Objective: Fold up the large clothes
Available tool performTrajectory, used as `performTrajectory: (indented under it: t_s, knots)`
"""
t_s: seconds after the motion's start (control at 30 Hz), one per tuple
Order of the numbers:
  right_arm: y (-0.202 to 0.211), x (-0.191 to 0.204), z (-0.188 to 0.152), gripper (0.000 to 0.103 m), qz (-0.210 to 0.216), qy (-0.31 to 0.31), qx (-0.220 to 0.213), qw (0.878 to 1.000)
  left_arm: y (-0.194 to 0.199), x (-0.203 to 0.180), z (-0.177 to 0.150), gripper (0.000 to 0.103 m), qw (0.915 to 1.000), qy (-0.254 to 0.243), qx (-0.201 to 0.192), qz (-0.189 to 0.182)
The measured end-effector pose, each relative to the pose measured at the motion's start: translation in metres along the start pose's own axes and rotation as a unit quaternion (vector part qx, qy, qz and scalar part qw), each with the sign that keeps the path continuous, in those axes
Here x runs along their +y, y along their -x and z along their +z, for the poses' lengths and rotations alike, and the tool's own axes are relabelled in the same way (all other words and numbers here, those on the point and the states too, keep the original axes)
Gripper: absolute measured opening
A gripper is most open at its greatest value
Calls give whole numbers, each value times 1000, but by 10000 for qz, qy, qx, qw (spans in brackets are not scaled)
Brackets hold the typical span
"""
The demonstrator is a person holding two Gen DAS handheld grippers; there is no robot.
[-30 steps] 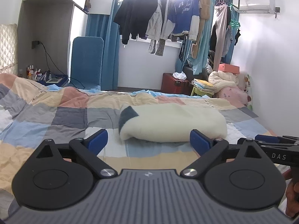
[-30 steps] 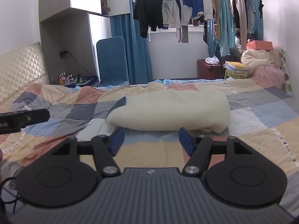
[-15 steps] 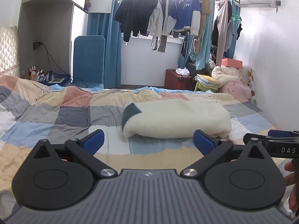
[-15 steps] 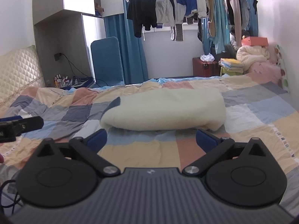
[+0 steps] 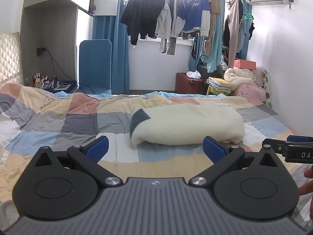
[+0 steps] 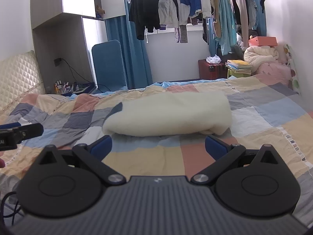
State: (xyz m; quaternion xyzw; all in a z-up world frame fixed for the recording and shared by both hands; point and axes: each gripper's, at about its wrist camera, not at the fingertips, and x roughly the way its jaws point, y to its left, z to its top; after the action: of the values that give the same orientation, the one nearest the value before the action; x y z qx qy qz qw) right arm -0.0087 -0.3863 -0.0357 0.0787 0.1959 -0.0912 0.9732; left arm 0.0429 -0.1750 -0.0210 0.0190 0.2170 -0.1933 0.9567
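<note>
Now, garment: cream fleece bundle [image 5: 187,125] lies folded on the quilt [image 5: 58,117].
Left gripper [image 5: 155,146]: wide, empty.
Right gripper [image 6: 158,145]: jaws just opened wide, empty.
Risk: a careless touch may unroll the loose fold.

We see a patchwork quilt [image 5: 58,121] spread over the bed, a blue chair [image 5: 95,66] by the curtain, clothes on a rail [image 5: 176,15] at the window, a red suitcase [image 5: 188,83], stacked books [image 6: 238,65] and an orange box [image 6: 263,41].
</note>
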Motion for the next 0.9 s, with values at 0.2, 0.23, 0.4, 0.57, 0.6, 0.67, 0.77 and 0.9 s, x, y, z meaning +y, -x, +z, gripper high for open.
performTrajectory:
  t_s: [0.2, 0.23, 0.4, 0.57, 0.6, 0.67, 0.77, 0.9]
  knots:
    - [1, -2, -1, 103, 14, -6, 27, 10000, 4, -1, 1, 103, 10000, 29, -22, 42]
    - [0, -2, -1, 103, 16, -9, 29, 10000, 5, -1, 1, 103, 10000, 33, -20, 52]
    - [1, -2, -1, 103, 26, -17, 34, 10000, 6, -2, 0, 103, 9999, 36, 10, 103]
    - [1, -1, -1, 103, 10, -2, 22, 10000, 9, -4, 1, 103, 9999, 35, 24, 125]
    - [1, -1, -2, 103, 11, 3, 20, 10000, 9, -4, 2, 103, 9999, 37, 21, 131]
    - [1, -1, -2, 103, 16, 0, 21, 10000, 9, -4, 2, 103, 9999, 37, 10, 141]
    - [1, -1, -2, 103, 6, 6, 22, 10000, 11, -3, 1, 103, 9999, 52, -4, 112]
    - [2, -1, -1, 103, 11, 9, 14, 10000, 13, -2, 1, 103, 10000, 38, -2, 89]
